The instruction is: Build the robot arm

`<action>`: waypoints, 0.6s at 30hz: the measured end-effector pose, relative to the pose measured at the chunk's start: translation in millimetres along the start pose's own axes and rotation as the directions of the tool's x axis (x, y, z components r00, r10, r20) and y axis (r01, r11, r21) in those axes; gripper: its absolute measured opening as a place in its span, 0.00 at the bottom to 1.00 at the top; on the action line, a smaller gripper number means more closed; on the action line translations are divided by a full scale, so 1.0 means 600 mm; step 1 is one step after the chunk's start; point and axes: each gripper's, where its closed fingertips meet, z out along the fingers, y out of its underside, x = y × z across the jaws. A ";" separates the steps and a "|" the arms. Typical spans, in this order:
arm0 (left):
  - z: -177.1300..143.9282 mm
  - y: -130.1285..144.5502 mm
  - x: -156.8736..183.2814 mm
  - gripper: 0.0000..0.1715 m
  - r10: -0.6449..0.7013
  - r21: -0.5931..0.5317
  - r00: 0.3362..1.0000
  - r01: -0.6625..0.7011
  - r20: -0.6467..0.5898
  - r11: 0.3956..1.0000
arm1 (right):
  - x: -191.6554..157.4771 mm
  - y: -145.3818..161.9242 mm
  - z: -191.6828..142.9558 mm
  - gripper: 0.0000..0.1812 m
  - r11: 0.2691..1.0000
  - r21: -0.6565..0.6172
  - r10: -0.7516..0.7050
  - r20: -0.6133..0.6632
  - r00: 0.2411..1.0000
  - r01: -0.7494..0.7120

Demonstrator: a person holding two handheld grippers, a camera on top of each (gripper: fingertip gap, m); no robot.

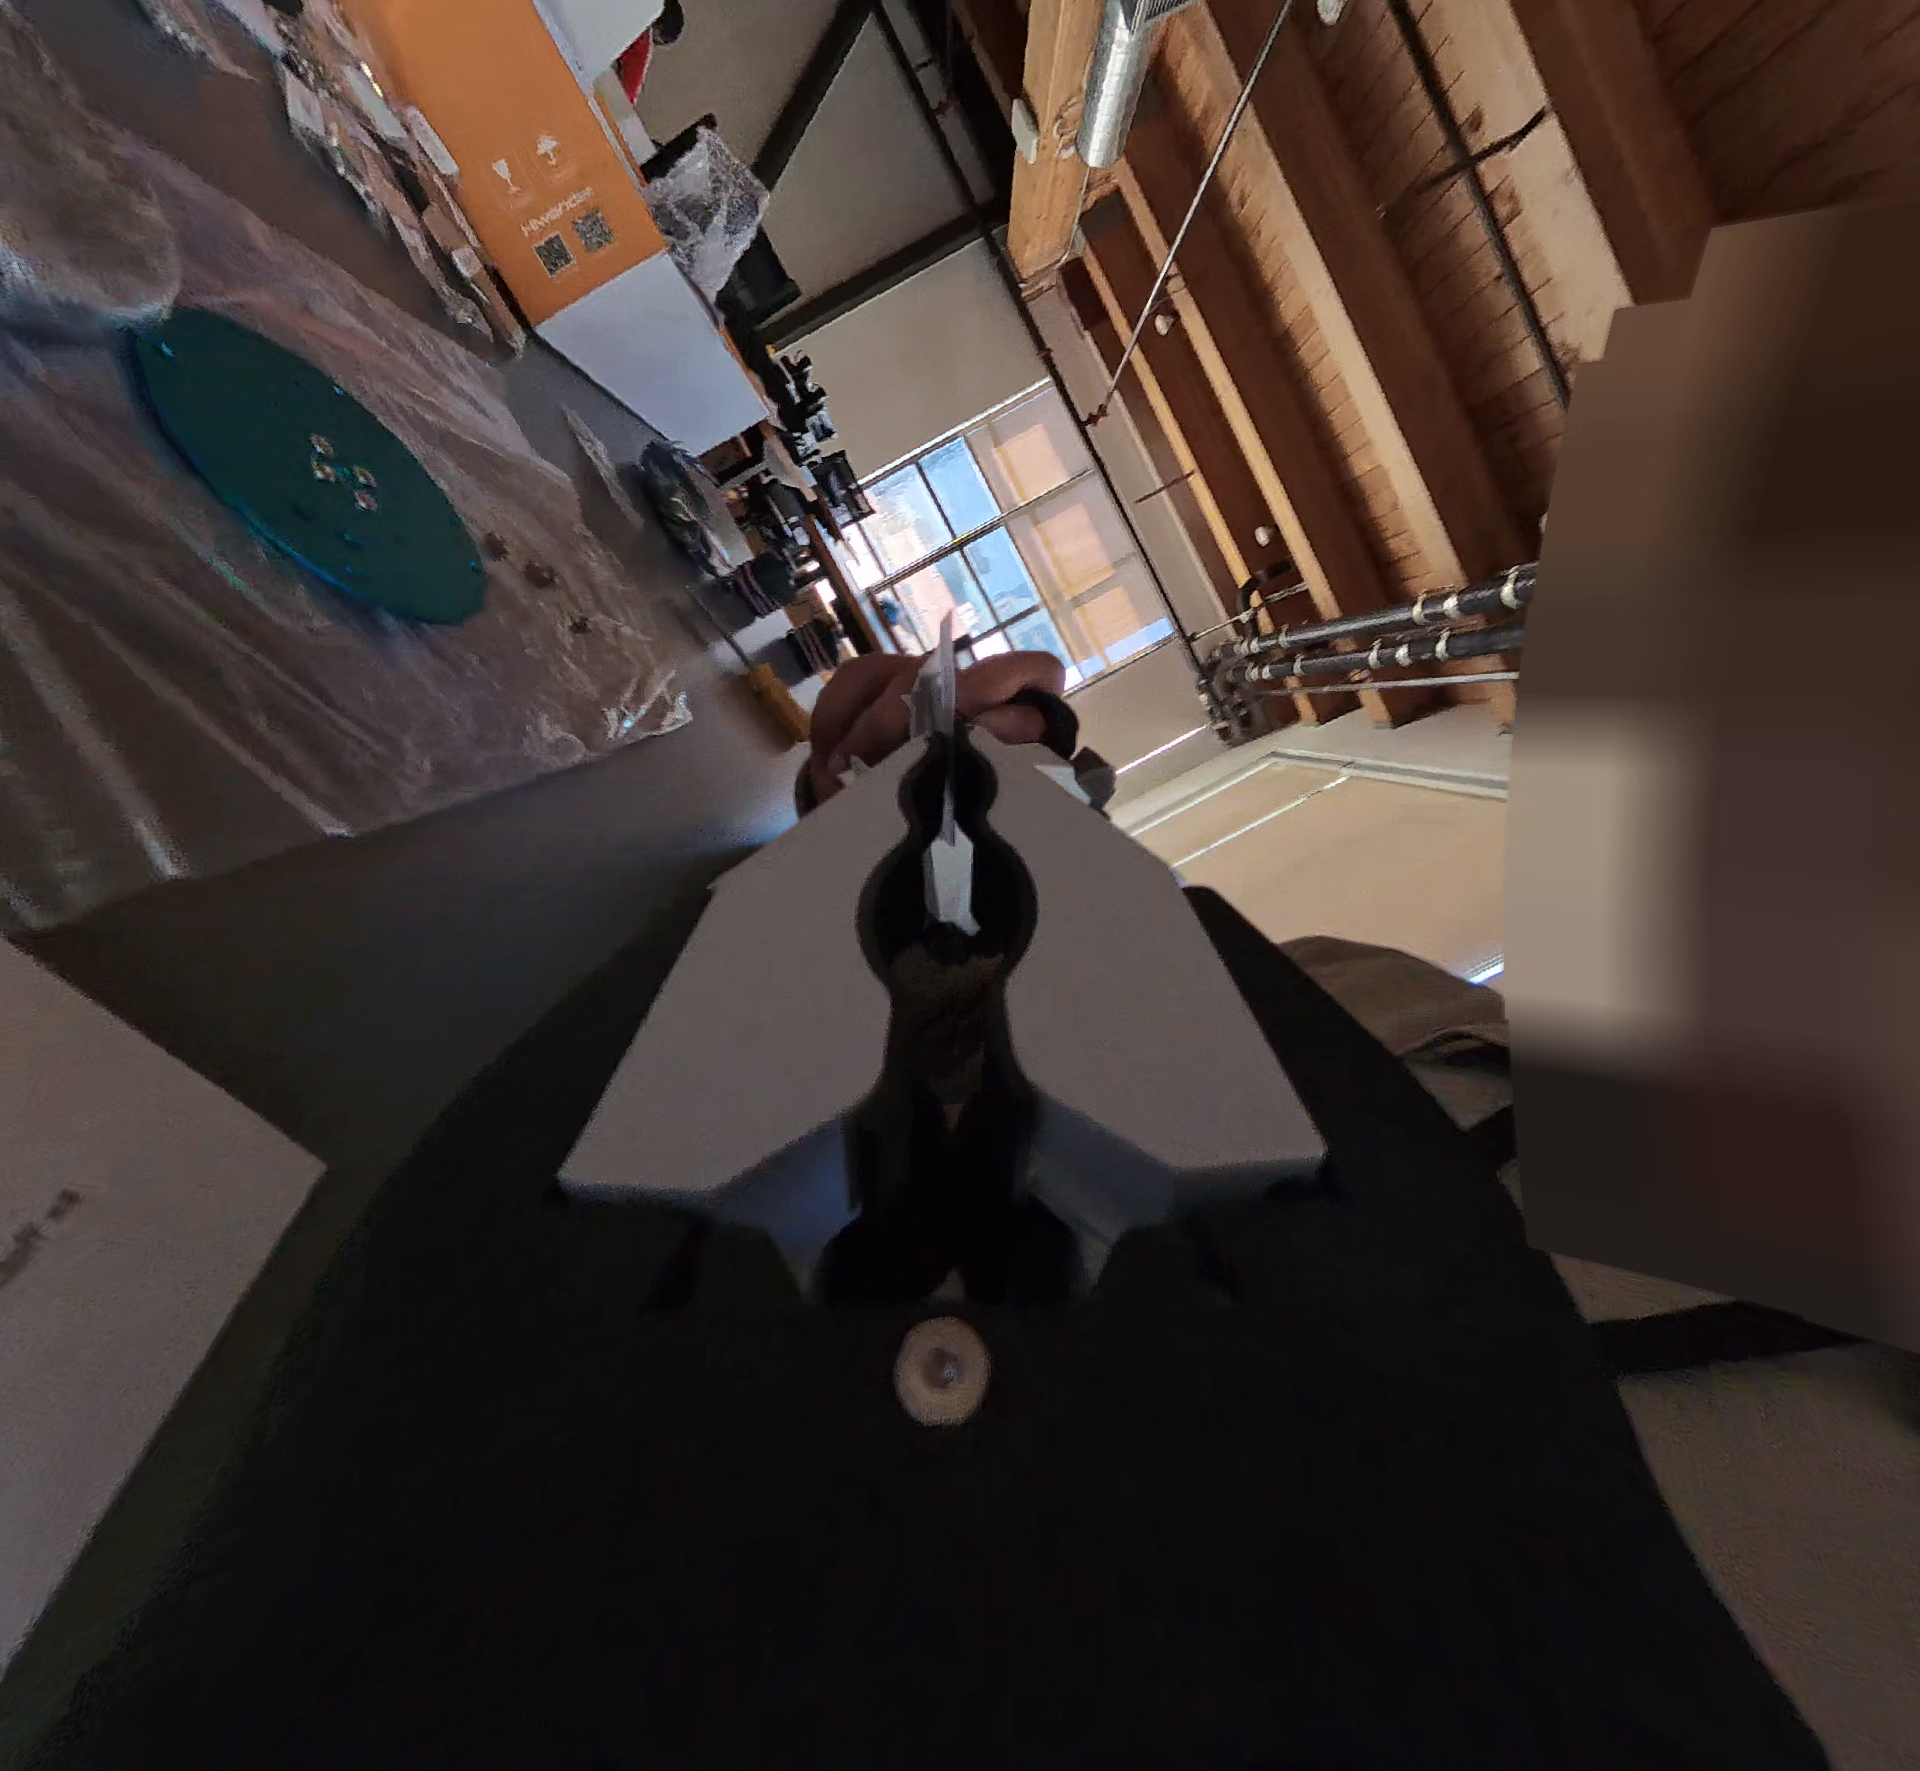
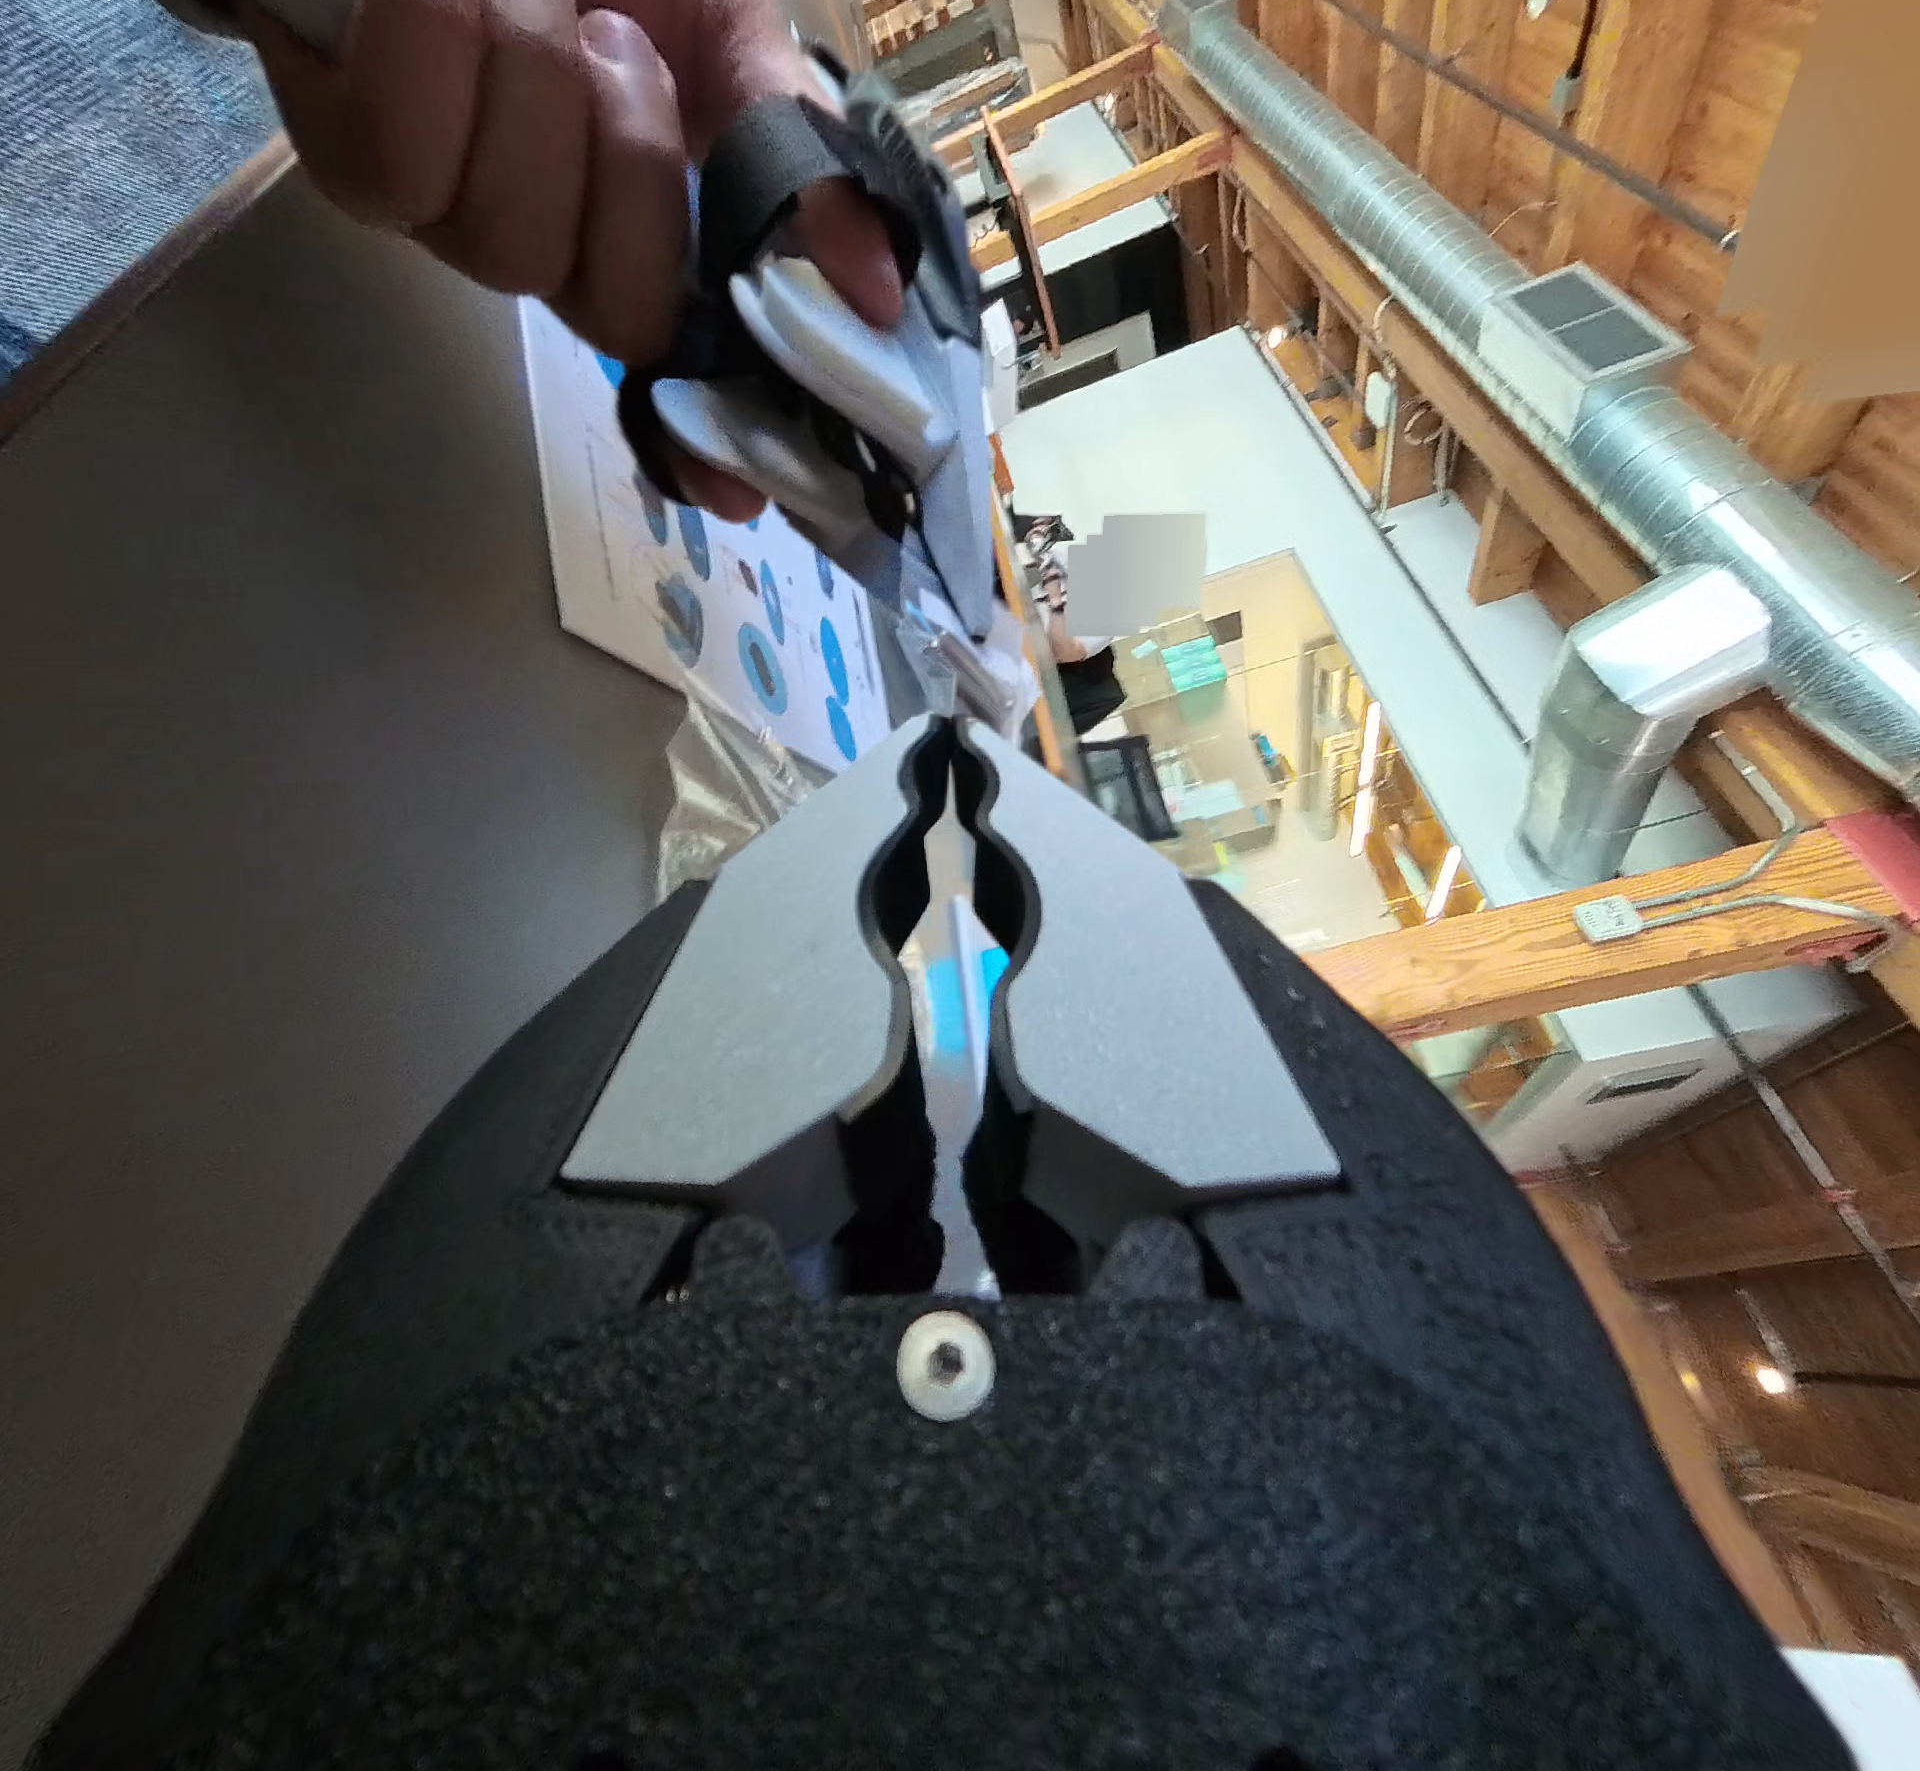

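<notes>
Gripping a thin white sheet point(image 1: 948, 864) edge-on, the left gripper point(image 1: 948, 760) is clenched, lower center of frame. Right gripper point(image 2: 953, 739) is clenched on a similar white sheet point(image 2: 961, 1025). Teal disc point(image 1: 307, 464) sits upper left. Keep both pinches firm, I'd say.

In the left wrist view the hand point(image 1: 935, 713) beyond the left tongs point(image 1: 948, 765) is mostly hidden by their tips, and the white sheet point(image 1: 948, 848) they pinch shows only edge-on. The small dark bits point(image 1: 540, 570) by the teal disc point(image 1: 307, 464) are too blurred to name, perhaps screws. In the right wrist view the hand point(image 2: 499, 59) is cut off by the top edge.
</notes>
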 end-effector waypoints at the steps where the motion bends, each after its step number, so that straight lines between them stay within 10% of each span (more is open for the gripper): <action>1: 0.004 -0.002 -0.004 0.00 0.049 -0.016 0.999 -0.049 0.023 0.999 | -0.003 0.007 0.000 0.00 0.999 -0.010 0.033 0.017 0.999 -0.032; 6: 0.034 -0.031 -0.034 0.00 0.304 -0.148 0.937 -0.280 0.173 0.948 | -0.011 0.058 0.009 0.02 0.881 -0.167 0.463 0.118 0.879 -0.442; 9: 0.062 -0.063 -0.066 0.00 0.443 -0.297 0.855 -0.364 0.270 0.883 | 0.031 0.075 0.001 0.21 0.720 -0.212 0.694 0.183 0.697 -0.661; 14: 0.161 -0.078 -0.088 0.00 0.426 -0.422 0.873 -0.303 0.237 0.855 | 0.065 0.177 -0.001 0.47 0.551 -0.352 0.827 0.106 0.553 -0.756; 18: 0.230 -0.061 -0.102 0.00 0.331 -0.441 0.922 -0.217 0.199 0.871 | 0.058 0.233 -0.014 0.37 0.532 -0.397 0.805 -0.038 0.592 -0.748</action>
